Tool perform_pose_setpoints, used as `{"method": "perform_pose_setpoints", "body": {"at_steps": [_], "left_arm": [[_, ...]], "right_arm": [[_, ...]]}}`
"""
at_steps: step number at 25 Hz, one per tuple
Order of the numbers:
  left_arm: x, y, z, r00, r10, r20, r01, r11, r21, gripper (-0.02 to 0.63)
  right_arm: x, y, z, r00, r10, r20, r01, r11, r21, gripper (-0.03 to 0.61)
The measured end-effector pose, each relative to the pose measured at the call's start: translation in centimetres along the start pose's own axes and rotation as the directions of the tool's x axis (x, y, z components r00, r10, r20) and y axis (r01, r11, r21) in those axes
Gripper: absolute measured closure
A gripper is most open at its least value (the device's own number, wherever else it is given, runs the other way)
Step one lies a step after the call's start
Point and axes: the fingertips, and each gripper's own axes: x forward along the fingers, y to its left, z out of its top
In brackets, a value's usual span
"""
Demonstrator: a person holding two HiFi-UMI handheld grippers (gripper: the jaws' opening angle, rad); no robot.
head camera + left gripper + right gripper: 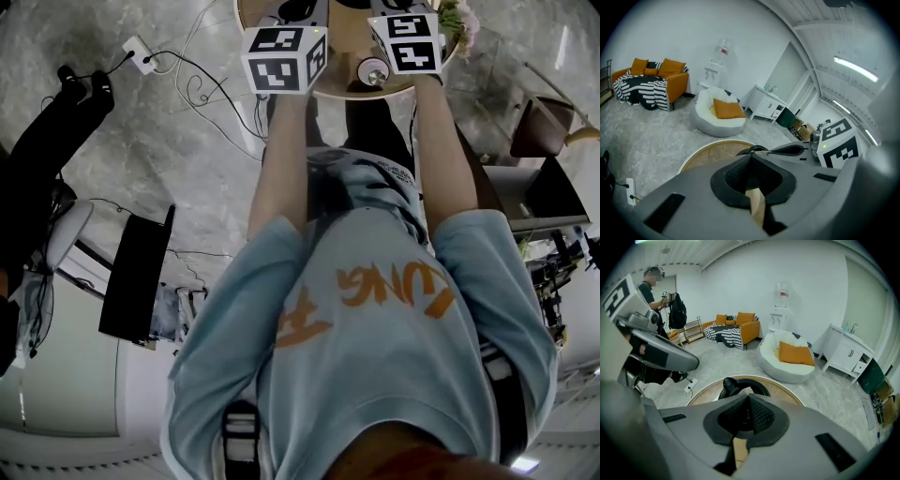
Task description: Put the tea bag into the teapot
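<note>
Both grippers are held out over a round wooden table (394, 89), each under its marker cube: left cube (284, 58), right cube (408, 42). In the right gripper view a black teapot (730, 385) stands on the table (785, 392) just past the tips. My right gripper (748, 401) is shut with nothing showing between its pads. In the left gripper view the left gripper (751, 161) is also shut and empty, with a dark curved piece of the teapot (752, 149) above its tips. No tea bag can be made out. A small round white-and-metal object (373, 71) sits between the cubes.
Flowers (459, 23) stand at the table's right edge. A power strip with cables (141, 53) lies on the marble floor. Beyond the table are a white beanbag with an orange cushion (787, 359), an orange sofa (738, 329), a white cabinet (846, 352) and a person (649, 289).
</note>
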Motion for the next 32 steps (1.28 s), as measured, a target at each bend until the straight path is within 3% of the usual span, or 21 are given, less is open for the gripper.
{"method": "perform_pose_setpoints", "body": {"at_steps": [23,29,32], "left_arm": [[0.3,0.1,-0.4,1.000,0.002,-0.003,-0.002,1.000,-0.009,0.589],[-0.5,-0.3,0.0,1.000,0.008,0.017,-0.007,1.000,-0.012,0.589],[-1.2,-0.8,0.5,0.999,0.014,0.049,-0.013,1.000,-0.012,0.589]], "right_arm": [[-0.7,0.9,0.1,0.997,0.055,0.051,-0.058,0.997,0.055,0.437],[-2.2,0.7,0.4,0.996,0.041,0.082,-0.049,0.994,0.098,0.436],[-3.4,0.7,0.4,0.994,0.038,0.102,-0.053,0.988,0.146,0.472]]}}
